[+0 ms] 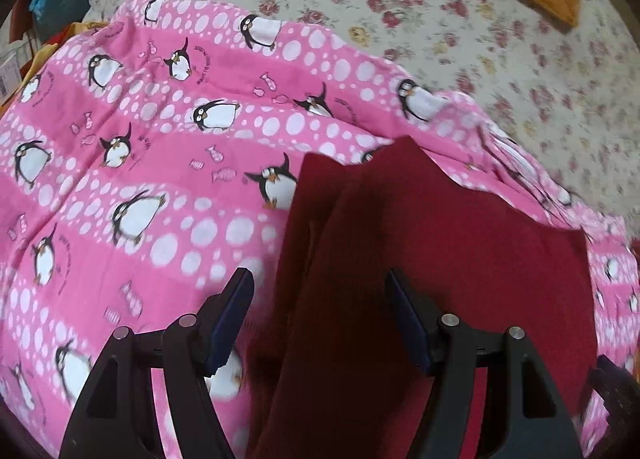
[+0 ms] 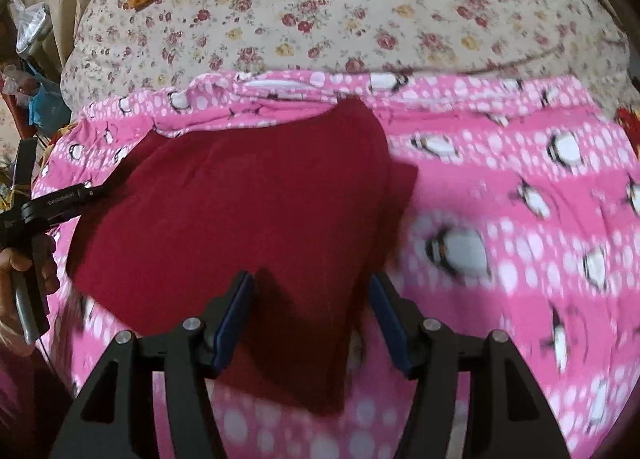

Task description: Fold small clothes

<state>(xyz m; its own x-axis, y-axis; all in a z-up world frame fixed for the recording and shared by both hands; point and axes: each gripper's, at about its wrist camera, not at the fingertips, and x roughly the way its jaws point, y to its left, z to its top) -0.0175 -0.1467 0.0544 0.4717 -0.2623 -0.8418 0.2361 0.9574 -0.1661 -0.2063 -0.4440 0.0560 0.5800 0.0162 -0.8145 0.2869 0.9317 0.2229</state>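
Both tongs, left (image 1: 320, 319) and right (image 2: 312, 315), gape empty above the dark red knitted garment (image 2: 248, 211), whose loose folds could slip apart.

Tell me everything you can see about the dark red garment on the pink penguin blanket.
The dark red garment is plain, soft-looking knit cloth, folded into overlapping layers with a pointed flap at the near edge. It lies flat on the pink penguin blanket. Both grippers' jaws stand open over it without pinching it.

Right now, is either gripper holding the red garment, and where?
Neither. The left gripper and right gripper both stand open above the red garment, pads clear of the cloth. It lies loose on the pink blanket.
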